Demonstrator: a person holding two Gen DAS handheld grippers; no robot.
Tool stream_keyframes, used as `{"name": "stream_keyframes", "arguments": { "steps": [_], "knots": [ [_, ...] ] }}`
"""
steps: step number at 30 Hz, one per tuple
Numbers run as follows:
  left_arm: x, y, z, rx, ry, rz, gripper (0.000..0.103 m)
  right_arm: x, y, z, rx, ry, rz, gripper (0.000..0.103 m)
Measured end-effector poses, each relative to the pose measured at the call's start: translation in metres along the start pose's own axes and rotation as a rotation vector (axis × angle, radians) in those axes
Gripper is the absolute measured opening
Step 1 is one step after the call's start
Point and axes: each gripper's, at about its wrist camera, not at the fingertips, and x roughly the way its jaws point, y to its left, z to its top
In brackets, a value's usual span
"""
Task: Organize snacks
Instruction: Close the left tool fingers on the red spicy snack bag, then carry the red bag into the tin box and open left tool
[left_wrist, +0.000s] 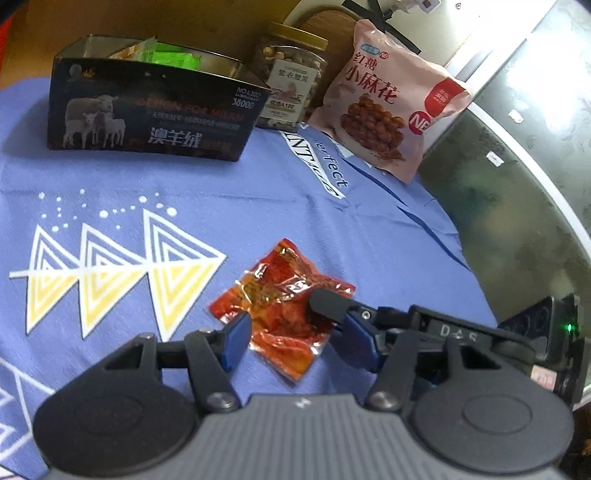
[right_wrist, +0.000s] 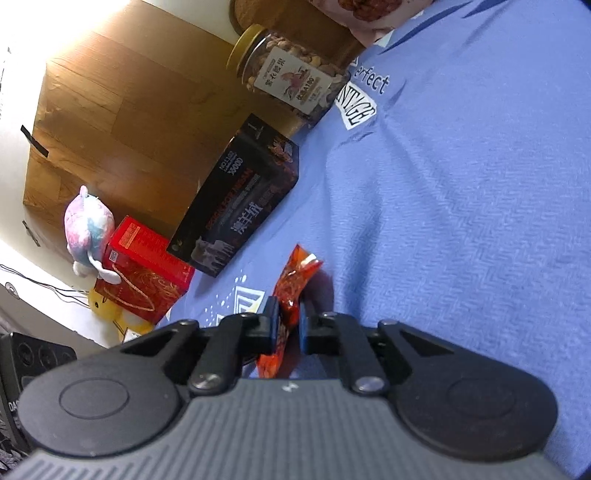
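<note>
Red snack packet (right_wrist: 291, 291) sits pinched between the right gripper's (right_wrist: 286, 325) closed jaws, low over the blue cloth (left_wrist: 295, 206). The left gripper (left_wrist: 291, 332) straddles it, jaws apart, gripping nothing. Lift gently, keeping the crinkly foil from slipping, then carry it to the dark box (left_wrist: 147, 114). The nut jar (left_wrist: 291, 85) and pink bag (left_wrist: 388, 99) stand beyond, well clear.

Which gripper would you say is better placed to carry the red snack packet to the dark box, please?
Right: the right gripper already pinches the red snack packet; the left gripper merely straddles it, open.
</note>
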Motion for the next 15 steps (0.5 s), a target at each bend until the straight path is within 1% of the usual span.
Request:
{"name": "stream_keyframes", "arguments": {
  "steps": [2,4,5,7,8,10,11,13,15],
  "knots": [
    [-0.001,0.005,0.002,-0.029,0.001,-0.012,0.056,-0.002,0.001,-0.004,-0.016,0.001,0.002,0.015],
    [-0.008,0.012,0.003,-0.058,-0.012,-0.005,0.056,-0.001,0.004,-0.005,-0.036,0.017,0.003,0.014],
    [-0.013,0.014,0.003,-0.064,-0.025,0.007,0.057,0.000,0.003,-0.003,-0.021,0.033,0.014,0.012],
    [-0.024,0.021,0.003,-0.078,-0.057,0.029,0.059,0.000,-0.002,0.000,0.039,0.054,0.058,0.011],
    [-0.031,0.025,0.003,-0.089,-0.070,0.029,0.062,0.000,-0.005,0.002,0.071,0.063,0.087,0.010],
    [-0.040,0.031,0.004,-0.106,-0.085,0.013,0.071,0.000,-0.010,0.007,0.127,0.082,0.147,0.010],
    [-0.044,0.034,0.004,-0.112,-0.091,-0.001,0.077,0.001,-0.010,0.009,0.145,0.092,0.180,0.010],
    [-0.050,0.037,0.004,-0.119,-0.095,-0.027,0.081,0.002,-0.009,0.014,0.173,0.117,0.238,0.010],
    [-0.054,0.039,0.005,-0.123,-0.096,-0.061,0.089,0.005,-0.003,0.018,0.190,0.143,0.299,0.010]
  ]
}}
